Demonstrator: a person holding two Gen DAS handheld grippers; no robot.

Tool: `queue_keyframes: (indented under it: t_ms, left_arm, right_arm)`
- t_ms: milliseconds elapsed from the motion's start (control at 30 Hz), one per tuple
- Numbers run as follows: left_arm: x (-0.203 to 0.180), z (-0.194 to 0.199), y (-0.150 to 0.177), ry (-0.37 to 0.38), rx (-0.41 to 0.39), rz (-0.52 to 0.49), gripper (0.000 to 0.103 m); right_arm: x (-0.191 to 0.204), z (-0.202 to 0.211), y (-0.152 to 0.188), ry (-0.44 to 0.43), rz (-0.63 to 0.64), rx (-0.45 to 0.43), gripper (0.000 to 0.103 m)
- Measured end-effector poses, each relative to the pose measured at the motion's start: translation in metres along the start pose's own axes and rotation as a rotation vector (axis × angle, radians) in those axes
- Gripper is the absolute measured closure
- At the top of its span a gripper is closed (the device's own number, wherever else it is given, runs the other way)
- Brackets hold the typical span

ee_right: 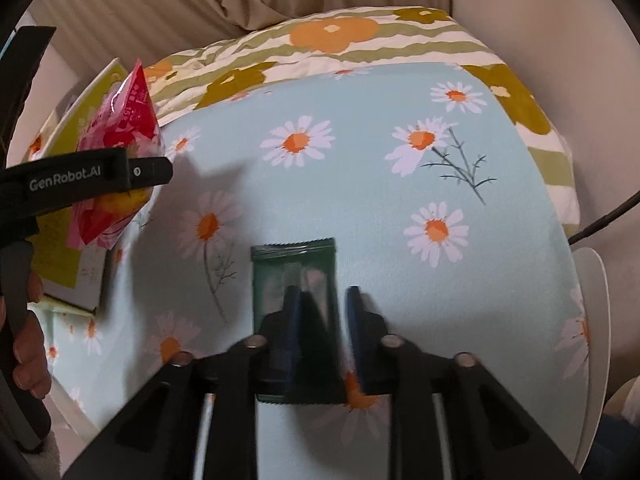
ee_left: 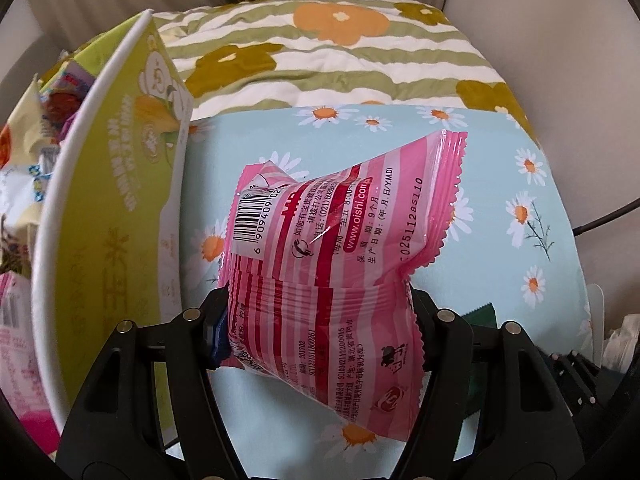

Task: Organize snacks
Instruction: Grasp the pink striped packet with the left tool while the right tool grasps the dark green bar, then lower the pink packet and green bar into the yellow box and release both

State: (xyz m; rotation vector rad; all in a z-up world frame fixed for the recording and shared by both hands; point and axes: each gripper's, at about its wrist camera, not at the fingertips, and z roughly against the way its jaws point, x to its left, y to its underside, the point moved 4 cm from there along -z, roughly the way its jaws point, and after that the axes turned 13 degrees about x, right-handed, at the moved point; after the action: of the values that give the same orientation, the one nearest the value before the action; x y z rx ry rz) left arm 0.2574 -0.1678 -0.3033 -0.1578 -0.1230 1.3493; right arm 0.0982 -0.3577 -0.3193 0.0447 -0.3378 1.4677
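Observation:
A pink striped snack packet [ee_left: 320,248] hangs upright above the daisy cloth [ee_left: 500,184], and my left gripper [ee_left: 320,312] is shut on its lower half. The right wrist view shows the same packet [ee_right: 120,132] at far left, crossed by one of that gripper's fingers [ee_right: 148,171]. A dark green packet [ee_right: 280,272] lies flat on the cloth [ee_right: 360,184]. My right gripper [ee_right: 324,304], blurred, is shut on its right half with the jaws narrow. A corner of the green packet [ee_left: 480,316] peeks out at lower right in the left wrist view.
A tall yellow-green carton [ee_left: 120,200] holding several snack packets stands at the left of the cloth, also visible as the carton [ee_right: 60,240] from the right. A striped floral quilt [ee_left: 320,60] lies behind. A person's hand [ee_right: 28,344] grips the left handle. A dark cable [ee_right: 600,220] runs at right.

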Motion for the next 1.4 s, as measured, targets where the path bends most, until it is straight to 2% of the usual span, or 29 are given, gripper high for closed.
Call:
queue_keyframes:
  t_ms: [67,100,233,400,467,500,533,567,600,767,1033,1233,1400]
  left_arm:
    - [0.002,0.003,0.003,0.003,-0.005,0.005,0.040]
    - [0.003,0.005,0.004,0.004,-0.007,0.008,0.040]
    - [0.004,0.005,0.007,0.003,-0.009,0.010,0.040]
    - [0.006,0.005,0.008,0.003,-0.009,0.010,0.040]
    - [0.006,0.005,0.009,0.004,-0.009,0.009,0.040]
    - [0.006,0.006,0.009,0.004,-0.010,0.010,0.040]
    - [0.006,0.006,0.010,0.007,-0.012,0.011,0.040]
    - [0.006,0.008,0.010,0.011,-0.014,0.012,0.040]
    - [0.006,0.010,0.010,0.015,-0.018,0.013,0.040]
    - [0.008,0.035,0.010,0.036,-0.055,0.018,0.040]
    - [0.031,0.108,0.000,0.054,-0.173,0.052,0.040]
    - [0.079,0.163,-0.003,0.032,-0.255,0.120,0.040]
    - [0.138,0.190,-0.005,-0.001,-0.288,0.196,0.040]
  right_arm:
    - [0.005,0.001,0.002,-0.010,0.022,-0.004,0.041]
    - [0.007,-0.001,0.003,-0.014,0.029,0.001,0.039]
    - [0.015,-0.008,0.006,0.041,0.069,0.023,0.039]
    - [0.029,-0.017,0.007,0.188,0.168,0.022,0.039]
    - [0.029,-0.019,0.008,0.191,0.188,0.012,0.039]
    - [0.028,-0.018,0.008,0.190,0.182,0.006,0.044]
    - [0.028,-0.017,0.008,0.190,0.184,-0.001,0.056]
    - [0.029,-0.016,0.008,0.187,0.193,-0.006,0.063]
    - [0.029,-0.016,0.007,0.188,0.200,-0.002,0.063]
    - [0.024,-0.004,-0.001,0.140,0.170,-0.014,0.063]
    - [0.049,0.071,-0.040,0.076,0.188,-0.143,0.063]
    - [0.101,0.125,-0.072,-0.041,0.270,-0.207,0.063]
    - [0.152,0.146,-0.090,-0.118,0.329,-0.235,0.063]
